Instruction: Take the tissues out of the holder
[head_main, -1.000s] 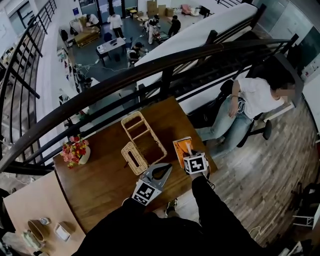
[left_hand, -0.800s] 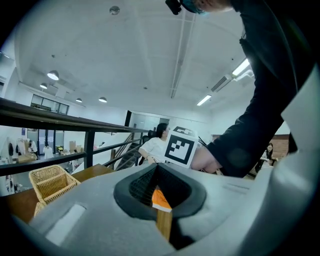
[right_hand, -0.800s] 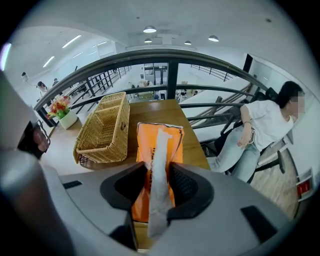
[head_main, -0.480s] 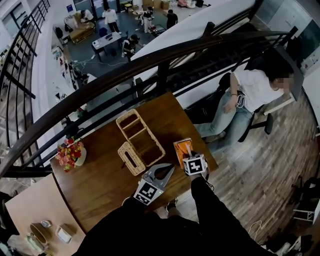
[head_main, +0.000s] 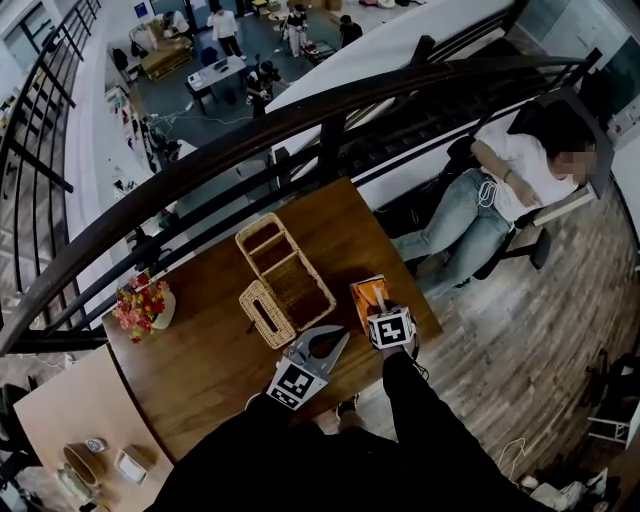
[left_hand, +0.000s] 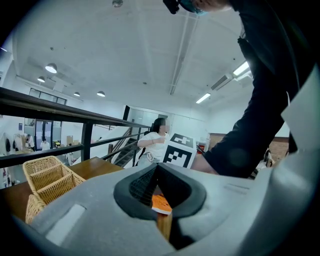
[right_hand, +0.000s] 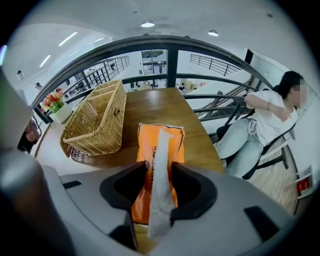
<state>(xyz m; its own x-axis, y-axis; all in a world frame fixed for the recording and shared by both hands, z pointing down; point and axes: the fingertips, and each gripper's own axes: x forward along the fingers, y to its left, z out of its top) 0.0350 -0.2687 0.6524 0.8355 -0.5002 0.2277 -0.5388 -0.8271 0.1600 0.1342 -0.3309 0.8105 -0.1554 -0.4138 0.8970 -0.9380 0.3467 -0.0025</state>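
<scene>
An orange tissue pack (head_main: 367, 295) lies on the wooden table (head_main: 200, 350) near its right edge, just right of the wicker holder (head_main: 285, 268). In the right gripper view a white tissue (right_hand: 161, 170) sticks up from the pack (right_hand: 159, 137) and runs between the jaws. My right gripper (right_hand: 159, 167) straddles the pack's near end, its jaws partly closed against the soft pack. In the head view this gripper (head_main: 386, 313) sits under its marker cube. My left gripper (head_main: 342, 331) hovers beside it, shut and empty; its own view (left_hand: 157, 167) shows the pack through the jaw hollow.
A wicker lid (head_main: 266, 313) rests against the holder's near end. A flower vase (head_main: 148, 303) stands at the table's left. A black railing (head_main: 330, 110) runs behind the table. A person sits on a chair (head_main: 515, 190) to the right. A side table (head_main: 70, 440) holds small items.
The head camera has shifted slightly. Both grippers and the tissue pack keep nearly the same places on the table. The seated person has leaned back.
</scene>
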